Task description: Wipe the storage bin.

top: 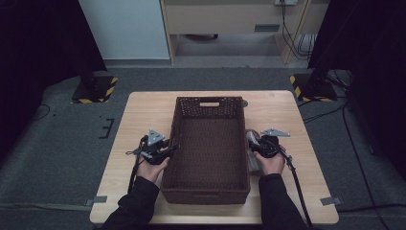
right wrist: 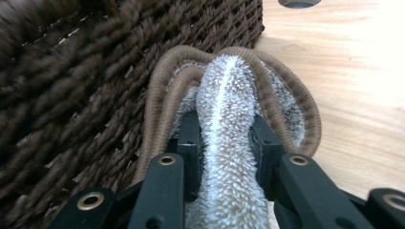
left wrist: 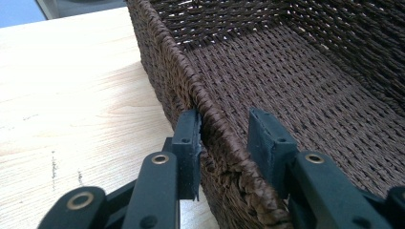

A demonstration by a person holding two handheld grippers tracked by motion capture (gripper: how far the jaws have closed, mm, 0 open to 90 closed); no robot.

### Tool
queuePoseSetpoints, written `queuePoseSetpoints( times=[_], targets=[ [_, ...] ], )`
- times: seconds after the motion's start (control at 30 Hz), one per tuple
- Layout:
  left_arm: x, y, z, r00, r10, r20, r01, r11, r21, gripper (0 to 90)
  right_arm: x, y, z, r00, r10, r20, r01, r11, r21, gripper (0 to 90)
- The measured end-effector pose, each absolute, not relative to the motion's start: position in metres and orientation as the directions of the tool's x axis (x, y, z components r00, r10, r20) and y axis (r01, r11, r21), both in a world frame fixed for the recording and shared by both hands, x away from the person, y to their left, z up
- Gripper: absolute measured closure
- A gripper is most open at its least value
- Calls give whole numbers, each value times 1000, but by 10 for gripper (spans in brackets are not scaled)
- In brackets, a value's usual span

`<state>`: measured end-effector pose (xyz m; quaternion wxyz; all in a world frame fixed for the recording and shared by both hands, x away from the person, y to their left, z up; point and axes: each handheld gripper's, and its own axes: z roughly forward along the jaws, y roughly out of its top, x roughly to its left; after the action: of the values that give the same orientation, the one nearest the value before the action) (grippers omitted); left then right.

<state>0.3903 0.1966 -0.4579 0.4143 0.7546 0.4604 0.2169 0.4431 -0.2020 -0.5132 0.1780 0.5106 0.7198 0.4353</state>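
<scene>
Woven basket (top: 210, 143) steadied, folded towel (right wrist: 229, 124) waiting just outside its right wall.
We straddle the left rim with our left tool (left wrist: 224, 138), one pad touching, and clamp the towel in our right tool (right wrist: 224, 143); the basket lies just to its left.

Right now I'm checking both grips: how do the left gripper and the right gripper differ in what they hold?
The left gripper straddles the wicker basket's stiff rim, one finger outside, one inside with a gap; the right gripper is clamped on a soft fluffy towel beside the basket's outer wall. The left works on the basket's left side, the right on its right. Both have black fingers.
</scene>
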Motion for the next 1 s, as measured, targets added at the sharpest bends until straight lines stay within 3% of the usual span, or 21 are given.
queuePoseSetpoints(
  times=[0.27, 0.47, 0.63, 0.73, 1.0],
  targets=[
    [391, 197, -458, 484, 873, -55, 515, -233, 825, 642, 435, -224, -466, -426, 888, 174, 493, 67, 868, 716],
    [391, 197, -458, 482, 874, -57, 512, -229, 828, 642, 417, -227, -426, -500, 842, 202, 400, 18, 916, 716],
    [391, 197, -458, 482, 874, -57, 512, -229, 828, 642, 417, -209, -444, -521, 836, 173, 448, 95, 889, 717],
    [391, 197, -458, 482, 874, -57, 513, -229, 827, 642, 418, -210, -460, -493, 841, 225, 461, 33, 887, 717],
    [392, 196, -459, 475, 878, -67, 516, -216, 829, 643, 426, -203, -491, -461, 869, 180, 547, 118, 829, 717]
  ],
)
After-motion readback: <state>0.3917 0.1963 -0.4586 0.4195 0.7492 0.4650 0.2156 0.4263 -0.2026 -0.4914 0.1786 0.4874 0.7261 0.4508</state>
